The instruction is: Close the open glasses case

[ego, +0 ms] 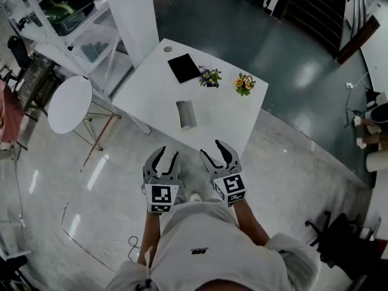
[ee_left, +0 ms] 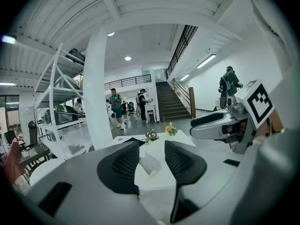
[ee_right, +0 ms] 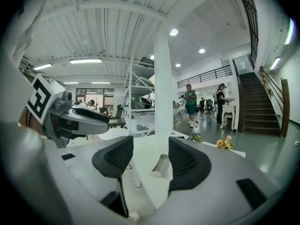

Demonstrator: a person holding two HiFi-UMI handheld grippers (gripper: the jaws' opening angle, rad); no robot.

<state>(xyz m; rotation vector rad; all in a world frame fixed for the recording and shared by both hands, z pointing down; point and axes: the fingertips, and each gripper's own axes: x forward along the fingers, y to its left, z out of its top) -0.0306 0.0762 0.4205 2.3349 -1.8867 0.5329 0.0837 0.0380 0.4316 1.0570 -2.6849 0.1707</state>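
The grey glasses case (ego: 186, 114) lies on the white table (ego: 224, 111), near its front edge. It also shows small between the jaws in the left gripper view (ee_left: 150, 164) and the right gripper view (ee_right: 160, 166). From this distance I cannot tell how its lid stands. Both grippers hang close to the person's body, well short of the table. My left gripper (ego: 167, 154) (ee_left: 152, 145) is open and empty. My right gripper (ego: 213, 151) (ee_right: 151, 144) is open and empty too. They sit side by side, pointing at the table.
A flat black pad (ego: 183, 67) and two small flower pots (ego: 210, 77) (ego: 244, 84) stand further back on the table. A round white side table (ego: 70, 103) and wire shelving (ego: 66, 17) are to the left, by a white pillar (ego: 130, 14). People stand far off.
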